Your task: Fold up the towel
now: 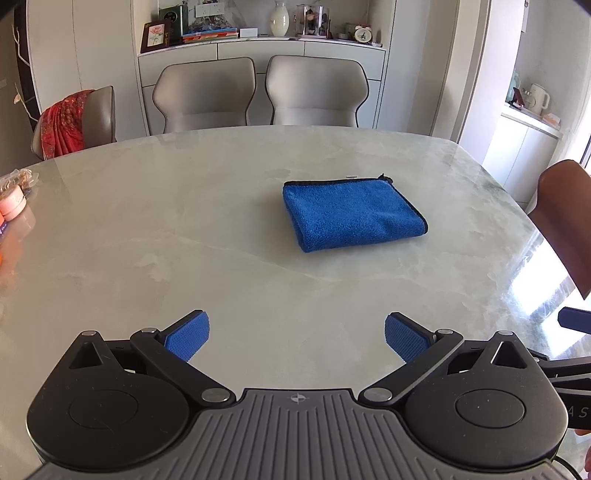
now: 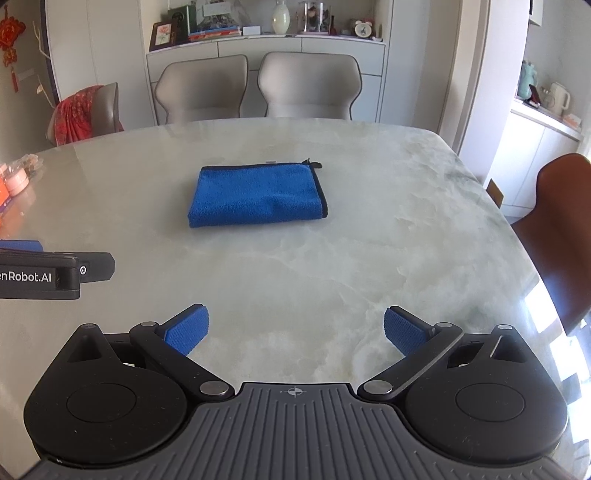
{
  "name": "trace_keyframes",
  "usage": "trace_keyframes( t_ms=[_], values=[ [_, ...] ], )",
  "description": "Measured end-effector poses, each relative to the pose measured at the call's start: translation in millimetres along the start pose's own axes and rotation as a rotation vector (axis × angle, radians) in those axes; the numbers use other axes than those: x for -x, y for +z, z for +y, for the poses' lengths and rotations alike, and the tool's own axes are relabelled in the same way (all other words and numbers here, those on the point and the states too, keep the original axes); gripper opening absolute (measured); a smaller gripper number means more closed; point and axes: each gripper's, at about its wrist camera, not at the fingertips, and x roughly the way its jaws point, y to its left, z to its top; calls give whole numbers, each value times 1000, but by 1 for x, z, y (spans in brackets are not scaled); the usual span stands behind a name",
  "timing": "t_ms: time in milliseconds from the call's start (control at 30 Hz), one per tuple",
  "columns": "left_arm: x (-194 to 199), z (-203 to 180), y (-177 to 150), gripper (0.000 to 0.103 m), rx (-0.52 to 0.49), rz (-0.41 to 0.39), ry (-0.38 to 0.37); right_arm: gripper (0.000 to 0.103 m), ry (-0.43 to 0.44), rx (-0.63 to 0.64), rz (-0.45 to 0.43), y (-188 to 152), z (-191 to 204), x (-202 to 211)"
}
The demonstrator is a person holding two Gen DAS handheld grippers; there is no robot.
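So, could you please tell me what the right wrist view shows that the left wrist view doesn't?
Only the right wrist view shows the red hanging ornament on the wall and the left gripper's lettered side. Only the left wrist view shows the right gripper only as a sliver at its edge. Both show the folded blue towel lying on the marble table, untouched, and each gripper's own blue fingers spread open.

Place was home dining room. Big marble table (image 1: 184,206) was seen, soft grey chairs (image 1: 258,92) set at far side. Red cloth (image 1: 62,123) was hung over one chair. Low white cupboard (image 2: 266,48) was topped with framed picture (image 2: 161,35), books (image 1: 209,34), vase (image 1: 280,17), small clock (image 1: 362,34). Kettle (image 2: 559,99) was kept on side counter. Red hanging charm (image 2: 10,40) was seen on wall.
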Motion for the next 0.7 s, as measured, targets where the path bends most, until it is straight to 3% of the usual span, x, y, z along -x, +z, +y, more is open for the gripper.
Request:
trace_keyframes(
  t_ms=[200, 700],
  values=[
    [-2, 0, -2, 103, 5, 25, -39, 102, -1, -6, 4, -3, 0, 0],
    [4, -1, -5, 103, 5, 4, -43, 102, 0, -3, 14, -9, 0, 1]
  ],
)
